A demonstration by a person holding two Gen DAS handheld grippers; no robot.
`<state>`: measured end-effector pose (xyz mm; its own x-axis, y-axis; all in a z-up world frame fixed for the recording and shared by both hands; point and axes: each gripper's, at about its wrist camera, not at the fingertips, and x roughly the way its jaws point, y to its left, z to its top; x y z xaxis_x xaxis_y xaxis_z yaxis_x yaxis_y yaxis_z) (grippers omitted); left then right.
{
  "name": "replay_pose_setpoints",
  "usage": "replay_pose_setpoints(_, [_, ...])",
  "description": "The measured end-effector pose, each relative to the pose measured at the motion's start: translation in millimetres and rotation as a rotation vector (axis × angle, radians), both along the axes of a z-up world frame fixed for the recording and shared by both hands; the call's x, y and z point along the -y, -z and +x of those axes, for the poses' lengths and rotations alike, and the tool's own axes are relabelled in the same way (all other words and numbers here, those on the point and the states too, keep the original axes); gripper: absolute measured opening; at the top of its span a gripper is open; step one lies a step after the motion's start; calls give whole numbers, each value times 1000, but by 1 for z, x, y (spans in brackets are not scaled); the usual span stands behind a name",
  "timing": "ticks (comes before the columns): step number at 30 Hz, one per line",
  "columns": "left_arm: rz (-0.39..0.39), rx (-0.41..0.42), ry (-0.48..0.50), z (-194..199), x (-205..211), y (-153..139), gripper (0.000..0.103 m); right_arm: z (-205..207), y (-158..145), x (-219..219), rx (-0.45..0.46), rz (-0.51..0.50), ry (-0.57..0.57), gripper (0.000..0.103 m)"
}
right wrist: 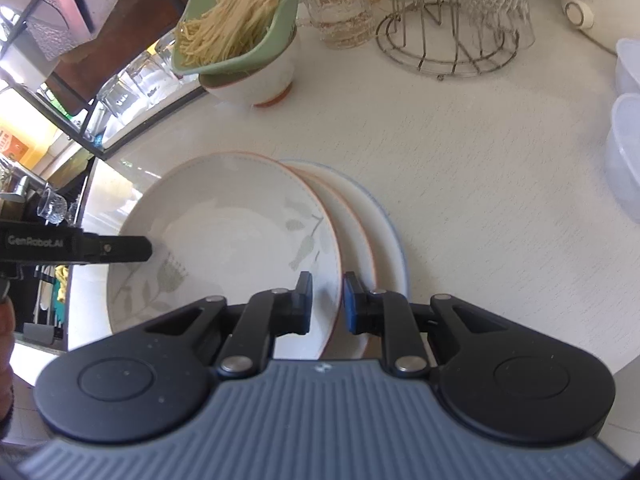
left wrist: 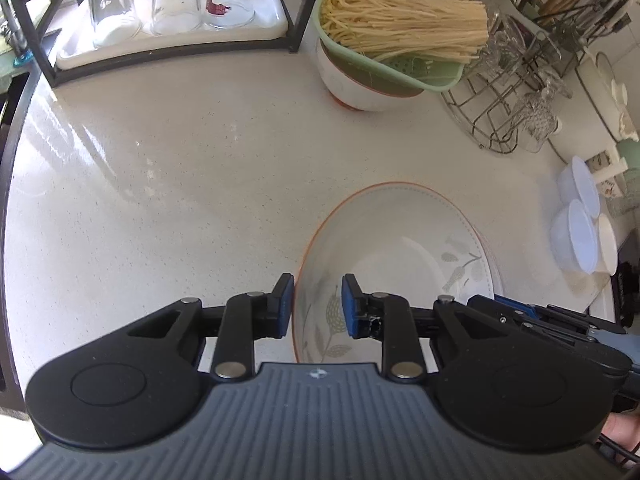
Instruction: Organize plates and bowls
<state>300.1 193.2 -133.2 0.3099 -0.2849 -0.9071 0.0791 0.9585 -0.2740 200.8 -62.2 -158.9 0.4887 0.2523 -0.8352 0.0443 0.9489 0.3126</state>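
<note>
A white plate with an orange rim and grey leaf print [left wrist: 400,248] [right wrist: 236,236] lies on top of a stack of plates on the white counter. Under it show a second orange-rimmed plate [right wrist: 356,240] and a blue-rimmed plate [right wrist: 388,232]. My left gripper [left wrist: 316,306] straddles the top plate's left rim, one pad outside and one inside, jaws apart with a gap to the rim. My right gripper [right wrist: 328,300] straddles its right rim the same way. The left gripper's finger [right wrist: 120,248] shows in the right wrist view.
A white bowl [left wrist: 352,88] holding a green strainer of noodles [left wrist: 400,24] stands behind. A wire rack with glasses [left wrist: 508,108] is at the back right, plastic containers [left wrist: 580,220] at right, and a tray of upturned glasses [left wrist: 168,12] under a black shelf at back left.
</note>
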Motion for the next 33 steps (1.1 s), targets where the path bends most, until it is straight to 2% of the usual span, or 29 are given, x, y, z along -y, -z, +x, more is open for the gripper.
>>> replay_pose_setpoints(4, [-18, 8, -29, -5, -3, -6, 28, -1, -4, 8, 11, 13, 5, 19])
replay_pose_setpoints(13, [-40, 25, -37, -19, -2, -12, 28, -9, -16, 14, 37, -28, 14, 20])
replay_pose_setpoints(19, [-51, 48, -21, -26, 5, -20, 28, -15, -31, 12, 106, -35, -28, 20])
replay_pose_setpoints(22, [-47, 79, -2, -29, 11, -30, 28, -16, -42, 11, 135, -40, -42, 20])
replay_pose_setpoints(26, [-3, 133, 23, -33, 20, -44, 28, -20, -62, 11, 189, -42, -49, 20])
replay_pose_setpoints(33, [4, 230, 49, -39, 25, -77, 28, -31, -95, 15, 288, -48, -18, 20])
